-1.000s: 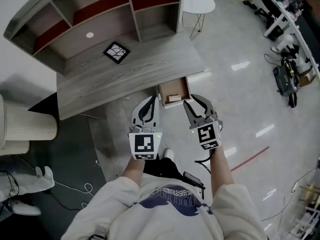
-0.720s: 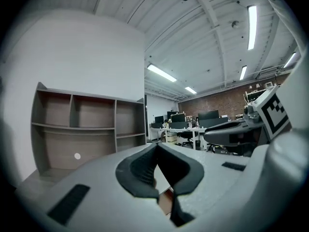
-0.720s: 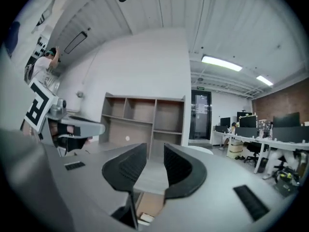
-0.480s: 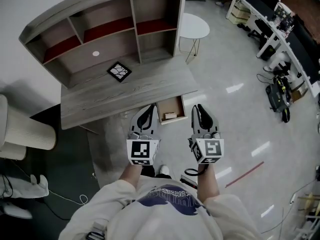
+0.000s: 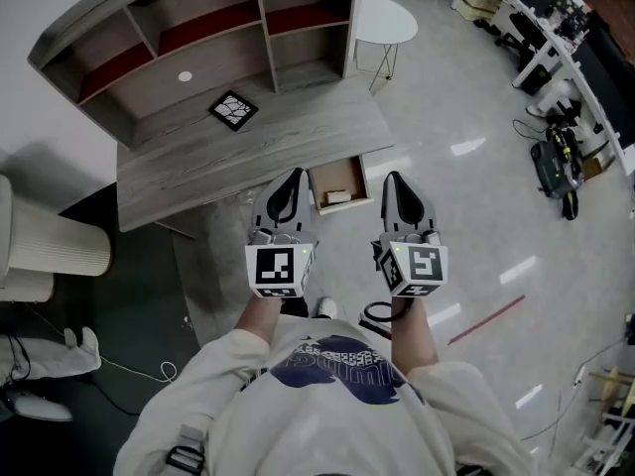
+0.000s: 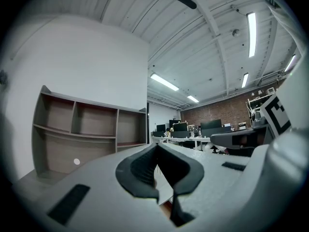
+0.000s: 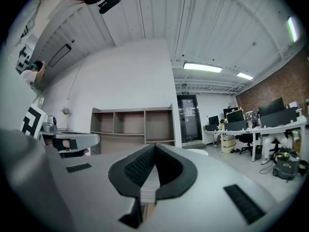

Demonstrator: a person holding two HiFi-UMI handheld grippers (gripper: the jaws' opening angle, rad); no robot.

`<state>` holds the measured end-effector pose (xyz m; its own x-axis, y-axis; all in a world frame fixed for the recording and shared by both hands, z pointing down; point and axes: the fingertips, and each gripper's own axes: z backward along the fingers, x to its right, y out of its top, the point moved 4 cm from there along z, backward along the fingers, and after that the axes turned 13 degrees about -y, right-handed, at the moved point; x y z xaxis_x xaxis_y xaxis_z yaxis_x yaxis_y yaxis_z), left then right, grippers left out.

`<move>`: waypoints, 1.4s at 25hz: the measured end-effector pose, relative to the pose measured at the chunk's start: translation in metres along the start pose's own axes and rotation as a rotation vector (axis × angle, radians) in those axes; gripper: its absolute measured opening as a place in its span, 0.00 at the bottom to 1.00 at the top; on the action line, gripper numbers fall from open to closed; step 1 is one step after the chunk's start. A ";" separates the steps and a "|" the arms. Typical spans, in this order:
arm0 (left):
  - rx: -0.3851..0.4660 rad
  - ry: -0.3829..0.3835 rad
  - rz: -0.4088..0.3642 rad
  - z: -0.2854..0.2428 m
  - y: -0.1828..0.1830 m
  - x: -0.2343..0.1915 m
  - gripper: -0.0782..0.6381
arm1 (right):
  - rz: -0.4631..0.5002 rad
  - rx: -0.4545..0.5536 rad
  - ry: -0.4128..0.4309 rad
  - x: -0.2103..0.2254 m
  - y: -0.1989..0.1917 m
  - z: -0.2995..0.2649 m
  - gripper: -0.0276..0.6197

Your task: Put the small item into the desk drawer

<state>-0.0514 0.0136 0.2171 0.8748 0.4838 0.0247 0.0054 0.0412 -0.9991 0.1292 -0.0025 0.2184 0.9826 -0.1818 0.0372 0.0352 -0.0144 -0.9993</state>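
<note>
The small item (image 5: 337, 197) is seen lying in the open drawer (image 5: 335, 175), near its front edge, long axis set across the drawer's width. The drawer is pulled out from the desk (image 5: 228, 157), bare floor (image 5: 466, 196) at its right. It is flanked by the left gripper (image 5: 294, 175) and right gripper (image 5: 394, 177), both closed on nothing, the right's jaws just brought together

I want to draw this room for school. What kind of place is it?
Most likely a big shared office: a wooden desk with shelves above it, rows of work tables with computer screens, and long strip lights.
</note>
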 end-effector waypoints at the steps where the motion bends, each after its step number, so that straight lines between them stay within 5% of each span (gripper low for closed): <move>1: -0.001 0.003 -0.001 0.000 -0.001 -0.001 0.12 | -0.002 0.000 -0.002 0.001 0.000 -0.001 0.04; 35: 0.012 0.014 -0.012 -0.018 -0.003 -0.011 0.12 | 0.064 0.046 -0.048 0.001 0.003 -0.016 0.04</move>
<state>-0.0519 -0.0073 0.2190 0.8813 0.4711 0.0363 0.0104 0.0574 -0.9983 0.1271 -0.0183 0.2154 0.9907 -0.1336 -0.0261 -0.0208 0.0415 -0.9989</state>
